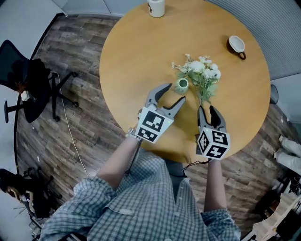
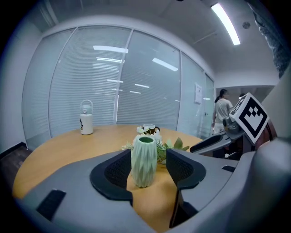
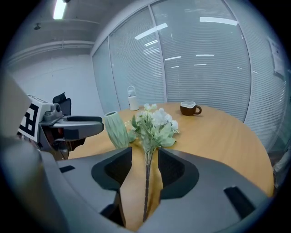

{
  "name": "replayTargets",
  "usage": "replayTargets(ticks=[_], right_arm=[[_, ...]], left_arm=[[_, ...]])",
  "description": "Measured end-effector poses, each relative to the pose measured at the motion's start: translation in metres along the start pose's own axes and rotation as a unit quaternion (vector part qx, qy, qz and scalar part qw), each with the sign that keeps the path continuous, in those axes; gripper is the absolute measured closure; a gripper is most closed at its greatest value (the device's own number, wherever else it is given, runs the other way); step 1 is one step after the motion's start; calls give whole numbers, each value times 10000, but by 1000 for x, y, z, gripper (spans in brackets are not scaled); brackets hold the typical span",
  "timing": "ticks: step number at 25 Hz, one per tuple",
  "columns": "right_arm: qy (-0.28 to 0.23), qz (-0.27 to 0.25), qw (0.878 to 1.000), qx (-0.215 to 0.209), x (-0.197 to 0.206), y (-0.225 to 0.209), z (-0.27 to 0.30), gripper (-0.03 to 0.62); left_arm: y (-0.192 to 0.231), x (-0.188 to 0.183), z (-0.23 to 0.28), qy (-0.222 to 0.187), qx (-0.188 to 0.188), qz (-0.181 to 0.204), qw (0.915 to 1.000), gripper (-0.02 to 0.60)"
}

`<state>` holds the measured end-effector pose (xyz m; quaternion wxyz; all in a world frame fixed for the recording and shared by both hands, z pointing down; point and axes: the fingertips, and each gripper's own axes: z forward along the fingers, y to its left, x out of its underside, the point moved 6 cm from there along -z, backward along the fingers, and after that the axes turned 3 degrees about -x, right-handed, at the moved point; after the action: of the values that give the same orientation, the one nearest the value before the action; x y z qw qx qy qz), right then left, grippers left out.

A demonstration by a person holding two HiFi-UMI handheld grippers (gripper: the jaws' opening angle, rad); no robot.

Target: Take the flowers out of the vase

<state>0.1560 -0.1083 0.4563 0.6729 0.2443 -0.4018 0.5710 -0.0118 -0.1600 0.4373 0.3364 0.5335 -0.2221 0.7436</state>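
Observation:
A small ribbed pale-green vase (image 1: 181,85) stands upright and empty on the round wooden table (image 1: 136,52). My left gripper (image 1: 175,92) is open, its wide jaws on either side of the vase (image 2: 144,160) without pressing it. A bunch of white flowers (image 1: 203,73) with green leaves lies just right of the vase, stem toward me. The thin stem (image 3: 146,170) runs down the gap of my right gripper (image 1: 207,109), whose jaws stand narrowly apart, open, with table showing on both sides of the stem.
A white bottle (image 1: 156,7) stands at the table's far edge and a brown cup (image 1: 236,44) at the far right. A black office chair (image 1: 28,77) is on the floor to the left. A person (image 2: 223,109) stands in the background beyond glass walls.

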Motion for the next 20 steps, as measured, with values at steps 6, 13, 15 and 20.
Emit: replayTargets(ticks=[6,13,15,20], right_arm=[[-481,103,9988,3,-16,8,-30,551],[-1084,185,9933,-347,-40,27,-66,580],[-1134,92,9925,-438,-47,30,-75,582],[-1436,-22,9886,-462,-65,32,-99,583]], left_arm=[[0,-20,-31,-193,-302,193,9992,510],[-8,-49,-62,-354,-212,328,9986,572],[-12,-57,-69,-398,-172,309,9986,574],[-23,-74,-84,-467,-72,277,9985,574]])
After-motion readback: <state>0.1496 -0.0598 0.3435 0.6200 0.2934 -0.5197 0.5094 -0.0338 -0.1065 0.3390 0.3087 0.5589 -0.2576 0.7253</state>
